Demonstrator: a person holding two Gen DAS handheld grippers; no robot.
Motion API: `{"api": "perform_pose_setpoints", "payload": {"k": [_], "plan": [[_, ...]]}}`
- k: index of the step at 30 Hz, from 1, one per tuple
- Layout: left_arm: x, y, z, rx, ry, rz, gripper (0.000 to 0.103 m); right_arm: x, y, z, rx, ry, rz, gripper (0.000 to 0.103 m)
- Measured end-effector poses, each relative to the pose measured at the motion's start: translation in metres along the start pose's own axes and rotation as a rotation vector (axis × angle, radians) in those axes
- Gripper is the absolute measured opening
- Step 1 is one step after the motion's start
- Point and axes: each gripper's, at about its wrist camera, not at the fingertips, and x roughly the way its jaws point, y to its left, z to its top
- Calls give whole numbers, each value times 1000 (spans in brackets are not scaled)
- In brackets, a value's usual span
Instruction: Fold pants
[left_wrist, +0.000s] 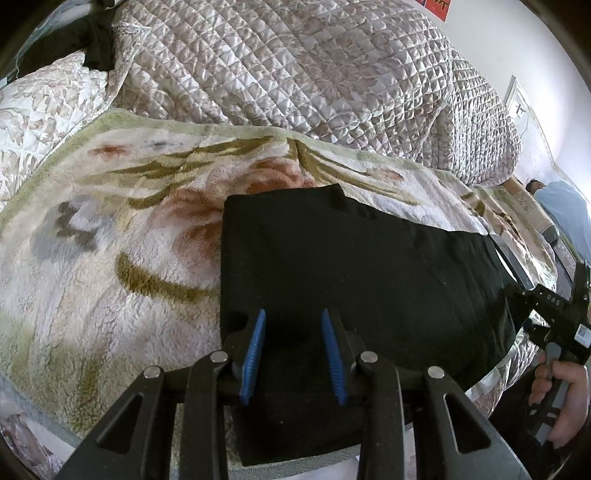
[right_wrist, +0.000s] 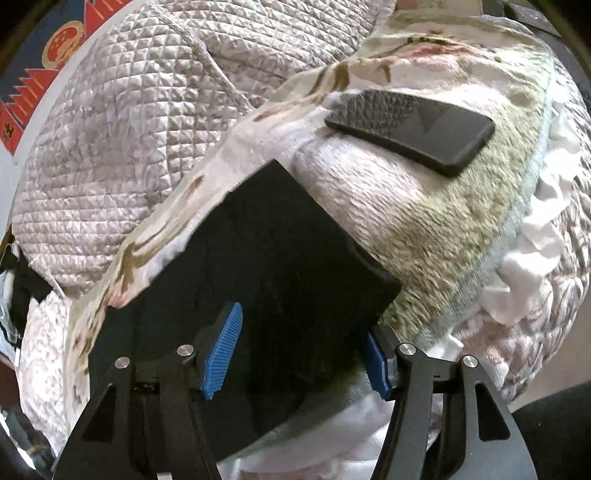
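The black pants lie folded in a flat rectangle on a fluffy floral blanket. My left gripper hovers over the near edge of the pants, its blue pads apart and nothing between them. In the right wrist view the same pants lie on the blanket. My right gripper is open wide over their near corner; the pants' corner hides most of its right pad. The right gripper's body and the hand holding it also show in the left wrist view.
A quilted grey-white bedspread is bunched up behind the blanket. A black phone lies on the blanket beyond the pants. A dark garment lies at the far left. A pale wall is at the right.
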Motion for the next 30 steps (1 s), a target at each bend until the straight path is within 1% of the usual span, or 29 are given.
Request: {"api": "perform_pose_setpoints", "payload": {"k": [1, 3, 6, 9, 11, 14, 17, 19, 21, 23, 25, 26, 27, 28, 30], "plan": [[0, 0, 0, -1, 0, -1, 34, -3, 3, 2, -8, -11, 6, 28], [0, 1, 1, -7, -3, 0, 34, -13, 9, 7, -31, -38, 33, 26], [-2, 3, 3, -23, -9, 3, 34, -17, 22, 15, -81, -39, 63, 25], [-8, 9, 7, -39, -28, 16, 34, -24, 45, 20, -136, -42, 119, 24], [-12, 14, 9, -56, -42, 29, 34, -29, 68, 21, -186, -39, 172, 24], [-17, 27, 12, -100, -49, 48, 34, -37, 115, 13, -299, -22, 268, 24], [-24, 41, 15, -142, -66, 71, 34, -42, 160, -5, -410, 7, 366, 24], [-30, 51, 16, -172, -84, 89, 34, -38, 186, -21, -476, 36, 415, 24], [-35, 62, 17, -204, -98, 105, 34, -29, 211, -45, -558, 84, 459, 24], [-39, 71, 16, -228, -105, 117, 34, -12, 229, -73, -627, 156, 495, 24], [-41, 77, 15, -243, -109, 122, 34, 10, 238, -99, -669, 248, 505, 24], [-42, 79, 14, -248, -108, 124, 34, 23, 241, -113, -689, 297, 494, 24], [-42, 81, 13, -251, -108, 124, 34, 33, 241, -125, -713, 324, 477, 24], [-43, 82, 13, -253, -108, 124, 34, 38, 241, -130, -727, 328, 468, 24], [-44, 85, 12, -257, -111, 123, 34, 36, 243, -130, -733, 308, 468, 24]]}}
